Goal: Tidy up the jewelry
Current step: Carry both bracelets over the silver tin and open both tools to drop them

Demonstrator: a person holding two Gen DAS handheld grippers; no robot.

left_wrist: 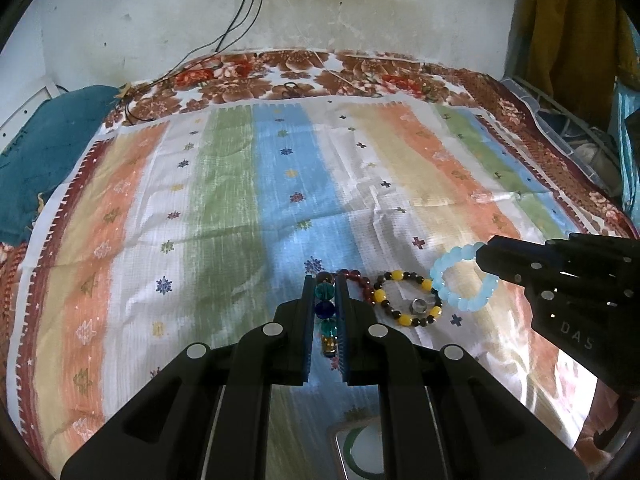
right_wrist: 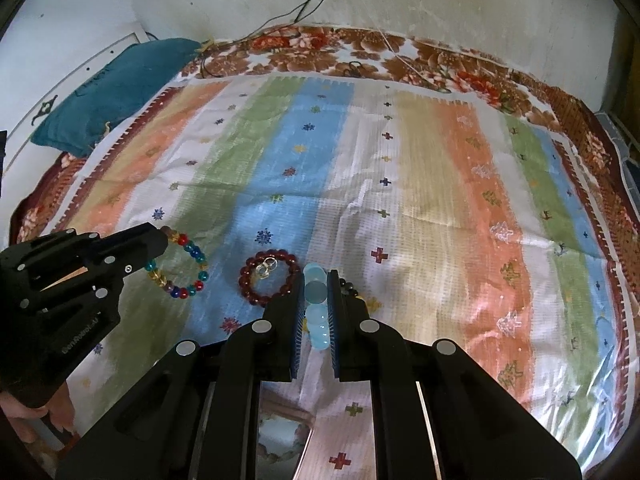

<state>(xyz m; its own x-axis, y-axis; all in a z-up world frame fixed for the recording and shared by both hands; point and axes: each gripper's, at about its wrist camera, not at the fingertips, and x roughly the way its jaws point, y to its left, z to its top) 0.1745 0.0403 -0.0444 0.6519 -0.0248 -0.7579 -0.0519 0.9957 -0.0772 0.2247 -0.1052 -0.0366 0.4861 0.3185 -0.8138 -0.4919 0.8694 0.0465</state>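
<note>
Now two bracelets are held over a bed, one in each gripper. The left gripper (left_wrist: 325, 280) has its jaws closed on a multicoloured bracelet (right_wrist: 182, 268) of red, teal, blue and amber beads; in the left wrist view its beads are seen lined up in the narrow gap between the pads, and in the right wrist view the rest of the loop hangs out past the tips. The right gripper (right_wrist: 316, 276) has its jaws closed on a pale blue bracelet (left_wrist: 456, 280), whose frosted beads fill the gap between its pads; from the left wrist view the loop is seen dangling from the tips.

Two more bracelets are left lying on the striped cloth (left_wrist: 240, 200) that covers the bed. A dark red bracelet (right_wrist: 269, 282) lies just left of the right gripper's tips, with small silver rings (right_wrist: 267, 267) inside its loop. A yellow-and-black bracelet (left_wrist: 406, 300) lies between the dark red one and the pale blue one, with a clear, shiny small piece (left_wrist: 420, 304) inside it; what that piece is cannot be told.

A teal pillow (right_wrist: 116, 88) is seen at the bed's far left, and black cables (left_wrist: 244, 12) run down the wall behind.
</note>
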